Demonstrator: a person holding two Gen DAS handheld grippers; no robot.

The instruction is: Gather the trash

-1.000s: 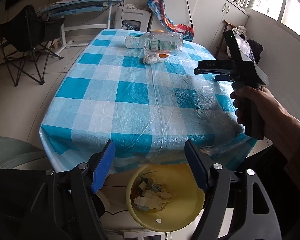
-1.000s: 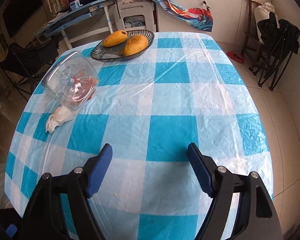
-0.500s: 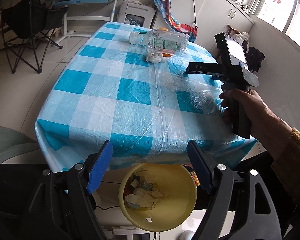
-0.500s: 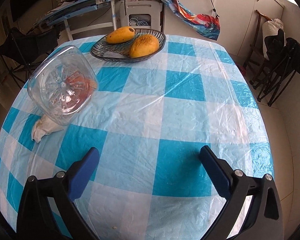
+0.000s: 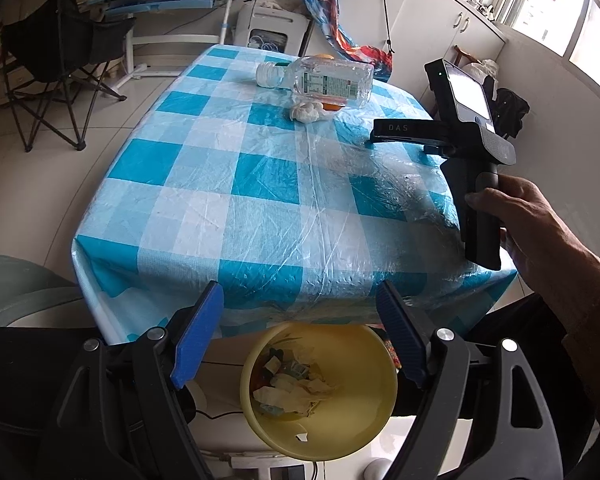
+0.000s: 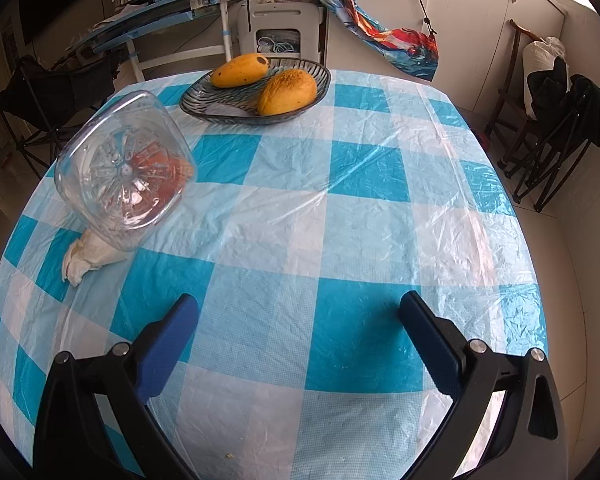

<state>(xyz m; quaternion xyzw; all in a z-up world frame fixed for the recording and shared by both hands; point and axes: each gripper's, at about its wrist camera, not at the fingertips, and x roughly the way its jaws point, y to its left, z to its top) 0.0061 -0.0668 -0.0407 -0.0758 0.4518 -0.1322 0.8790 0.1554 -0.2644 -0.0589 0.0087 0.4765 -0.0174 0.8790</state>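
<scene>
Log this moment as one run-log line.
left tongs: open, empty, over yellow plastic bin | right tongs: open, empty, above table | remaining: clear plastic bottle, crumpled white tissue

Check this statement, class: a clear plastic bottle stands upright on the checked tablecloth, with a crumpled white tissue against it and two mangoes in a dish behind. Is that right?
One detail is wrong. The clear plastic bottle lies on its side, not upright; the left wrist view shows this. The crumpled white tissue against it and the two mangoes in the dish stand as stated.
</scene>
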